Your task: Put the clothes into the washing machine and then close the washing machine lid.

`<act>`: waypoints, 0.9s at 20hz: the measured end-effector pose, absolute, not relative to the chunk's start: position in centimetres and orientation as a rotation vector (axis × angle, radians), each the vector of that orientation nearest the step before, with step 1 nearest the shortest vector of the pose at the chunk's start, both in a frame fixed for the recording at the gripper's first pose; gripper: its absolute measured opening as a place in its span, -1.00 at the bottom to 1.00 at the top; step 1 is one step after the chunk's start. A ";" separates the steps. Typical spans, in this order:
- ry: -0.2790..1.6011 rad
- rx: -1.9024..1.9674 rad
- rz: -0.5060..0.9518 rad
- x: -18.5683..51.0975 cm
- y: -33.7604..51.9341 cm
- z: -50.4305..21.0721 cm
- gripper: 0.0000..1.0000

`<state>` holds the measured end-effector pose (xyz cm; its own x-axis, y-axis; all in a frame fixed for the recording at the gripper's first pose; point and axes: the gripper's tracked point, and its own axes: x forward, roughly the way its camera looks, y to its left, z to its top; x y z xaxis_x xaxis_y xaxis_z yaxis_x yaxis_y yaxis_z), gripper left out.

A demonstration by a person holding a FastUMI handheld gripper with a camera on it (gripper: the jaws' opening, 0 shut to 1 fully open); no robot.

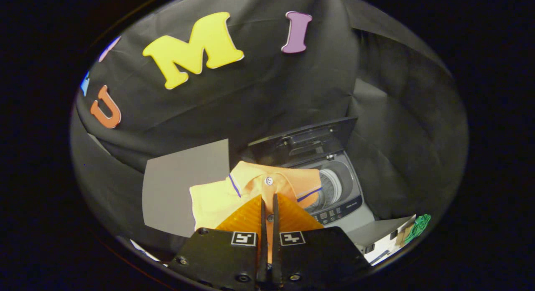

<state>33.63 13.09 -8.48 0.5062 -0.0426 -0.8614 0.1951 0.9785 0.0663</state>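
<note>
Your fingers (269,201) are pressed nearly together on the placket of an orange polo shirt (250,190), which hangs from them, with its white-buttoned collar up and purple-trimmed sleeves spread. Just beyond it stands the top-loading washing machine (340,199), its dark lid (309,140) raised upright, with the drum and front control panel showing.

The gripper (269,201) had two thin fingers (263,224) set nearly together, edge-on. Behind them sat two dark flat plates (217,253), each with a square black-and-white marker (243,238) and round screws (203,231) at the corners.
</note>
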 end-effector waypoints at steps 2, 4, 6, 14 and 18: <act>1.022 0.155 -0.141 33.8 11.2 -8.5 -0.85; 1.019 0.148 -0.138 34.5 9.2 -8.7 -0.85; 1.010 0.137 -0.141 35.3 7.0 -8.7 -0.85; 1.012 0.160 -0.125 37.0 2.2 -10.3 -0.85; 1.016 0.194 -0.095 37.4 1.6 -11.7 -0.85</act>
